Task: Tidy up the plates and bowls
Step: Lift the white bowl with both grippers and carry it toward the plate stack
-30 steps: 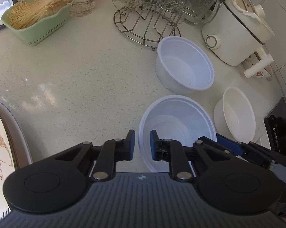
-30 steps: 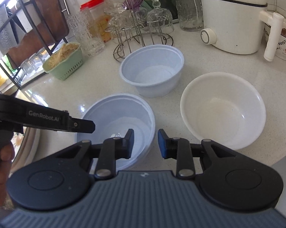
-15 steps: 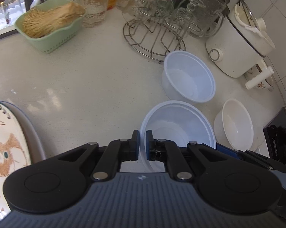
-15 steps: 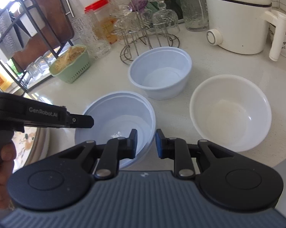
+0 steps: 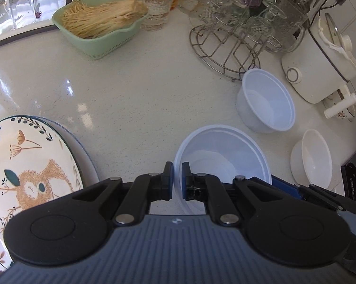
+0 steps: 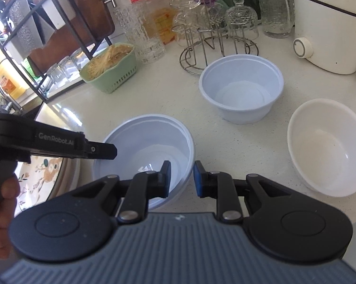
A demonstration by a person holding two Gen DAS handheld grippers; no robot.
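A wide, smooth plastic bowl [image 5: 221, 161] with a round rim is on the speckled table [image 5: 135, 99]. The left gripper [image 5: 177, 179] pinches its near rim with the fingers almost together. The right gripper [image 6: 182, 178] has its fingers on both sides of the rim at the other edge, and I cannot tell if they press it.

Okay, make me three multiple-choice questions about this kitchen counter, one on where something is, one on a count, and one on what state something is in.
1. Where is the owl plate?
A. Left of the nearest bowl
B. Inside the green basket
C. On the glass rack

2. How many empty bowls are there?
A. One
B. Three
C. Five

3. What is the left gripper doing?
A. Gaping wide
B. Holding a glass
C. Pinching the nearest bowl's rim

Answers: 1 A, it lies at the counter's left edge; 2 B, three show; 3 C, the rim sits between its pads.
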